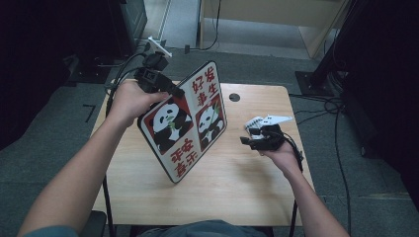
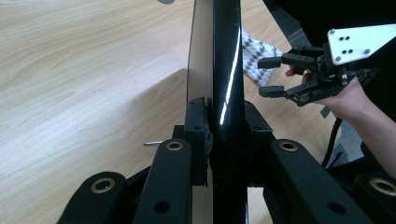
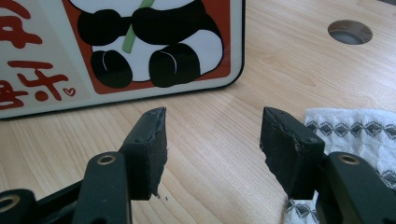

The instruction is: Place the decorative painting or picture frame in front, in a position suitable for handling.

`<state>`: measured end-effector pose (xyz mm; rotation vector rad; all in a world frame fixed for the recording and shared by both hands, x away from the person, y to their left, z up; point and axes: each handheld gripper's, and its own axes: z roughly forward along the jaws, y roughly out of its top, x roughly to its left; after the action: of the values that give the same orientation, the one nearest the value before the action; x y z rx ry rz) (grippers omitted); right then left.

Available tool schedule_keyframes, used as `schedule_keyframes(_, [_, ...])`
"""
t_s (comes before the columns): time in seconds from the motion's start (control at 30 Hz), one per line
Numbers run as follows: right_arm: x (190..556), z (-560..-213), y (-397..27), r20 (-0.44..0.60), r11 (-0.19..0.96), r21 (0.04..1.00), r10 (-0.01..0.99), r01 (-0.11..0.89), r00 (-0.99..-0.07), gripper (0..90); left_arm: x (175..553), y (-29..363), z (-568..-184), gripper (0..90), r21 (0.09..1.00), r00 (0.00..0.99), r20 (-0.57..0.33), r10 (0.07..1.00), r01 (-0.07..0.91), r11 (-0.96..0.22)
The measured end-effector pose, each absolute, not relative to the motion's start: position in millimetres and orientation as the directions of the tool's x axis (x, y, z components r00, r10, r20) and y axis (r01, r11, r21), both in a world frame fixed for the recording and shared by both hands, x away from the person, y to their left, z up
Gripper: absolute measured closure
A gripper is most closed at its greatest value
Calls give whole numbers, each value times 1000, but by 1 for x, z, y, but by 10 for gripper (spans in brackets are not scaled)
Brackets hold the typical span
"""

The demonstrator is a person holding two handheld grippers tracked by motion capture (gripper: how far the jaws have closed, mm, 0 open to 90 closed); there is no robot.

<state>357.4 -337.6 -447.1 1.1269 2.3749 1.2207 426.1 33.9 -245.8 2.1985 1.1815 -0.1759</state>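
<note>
Panda board (image 1: 185, 121) stands tilted on the wooden table (image 1: 232, 182), a patterned cloth (image 3: 355, 128) lying just beside it. Left gripper (image 1: 170, 89) is clenched on the board's upper edge; right gripper (image 3: 212, 140), near the cloth, gapes wide and holds nothing.

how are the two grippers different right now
The left gripper is shut on the panda board's edge; the right gripper stands open with nothing between its jaws. The left one is raised, holding the board tilted on a corner; the right one hovers low beside the patterned cloth. Both are black, two-jawed and hand-held.
</note>
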Motion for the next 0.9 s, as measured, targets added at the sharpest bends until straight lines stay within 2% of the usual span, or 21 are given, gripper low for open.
schedule_keyframes(0.13, [357, -447, -337, 126, 352, 774, 730, 527, -672, 422, 427, 35, -246, 663, 455, 574, -386, 722, 799, -392])
schedule_keyframes(0.17, [357, -447, -337, 126, 352, 774, 730, 527, -672, 422, 428, 36, -247, 663, 451, 572, -388, 723, 802, -392])
schedule_keyframes(0.2, [357, -447, -338, 128, 350, 774, 730, 528, -671, 422, 429, 36, -247, 618, 449, 565, -390, 727, 806, -386])
schedule_keyframes(0.37, [357, -446, -338, 127, 348, 775, 732, 528, -669, 422, 430, 37, -248, 549, 445, 556, -363, 748, 808, -385])
schedule_keyframes(0.47, [357, -447, -337, 126, 351, 775, 729, 526, -673, 422, 431, 37, -248, 438, 444, 550, -340, 763, 809, -386])
schedule_keyframes(0.5, [357, -447, -337, 126, 351, 775, 729, 526, -673, 422, 431, 37, -249, 438, 445, 553, -338, 761, 807, -389])
schedule_keyframes(0.53, [357, -447, -337, 123, 356, 774, 727, 523, -676, 423, 431, 37, -248, 331, 454, 566, -348, 747, 799, -394])
schedule_keyframes(0.7, [357, -447, -337, 124, 356, 773, 726, 525, -676, 423, 429, 34, -246, 333, 469, 587, -321, 743, 780, -414])
schedule_keyframes(0.9, [357, -446, -338, 128, 350, 774, 730, 528, -671, 423, 425, 45, -241, 346, 492, 578, -366, 729, 786, -376])
